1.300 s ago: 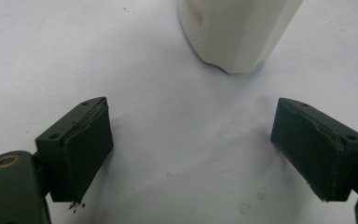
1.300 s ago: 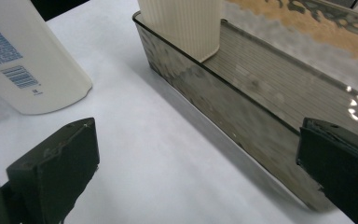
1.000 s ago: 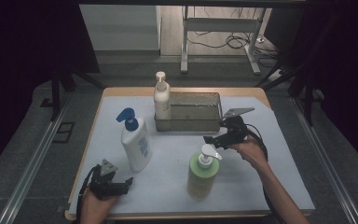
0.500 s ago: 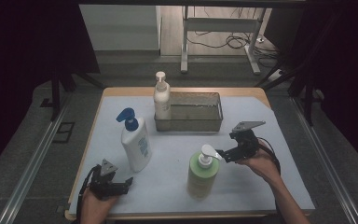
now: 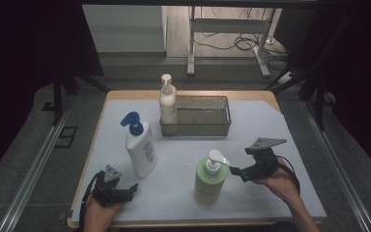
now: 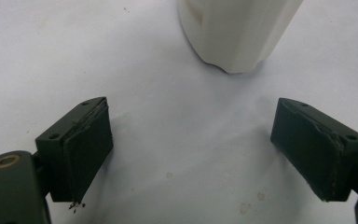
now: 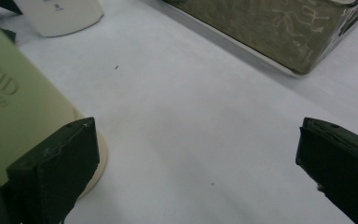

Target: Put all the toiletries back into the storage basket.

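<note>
The table [image 5: 290, 125], under its white sheet, carries a metal tray [image 5: 195, 126] far ahead of the right gripper [image 5: 237, 171]. A white bottle with a blue pump [image 5: 141, 150] stands just ahead of the left gripper [image 5: 125, 192], whose jaws are spread wide and empty.

The green pump bottle [image 5: 209, 181] stands upright just beside the right gripper, whose jaws also gape with nothing between them. Its long axis is vertical, and the white nozzle [image 5: 219, 157] points towards that gripper. It looks like smooth, fairly stiff plastic, possibly heavy with liquid, though I can't see the fill. I'd grip the broad body midway, never the pump.
</note>
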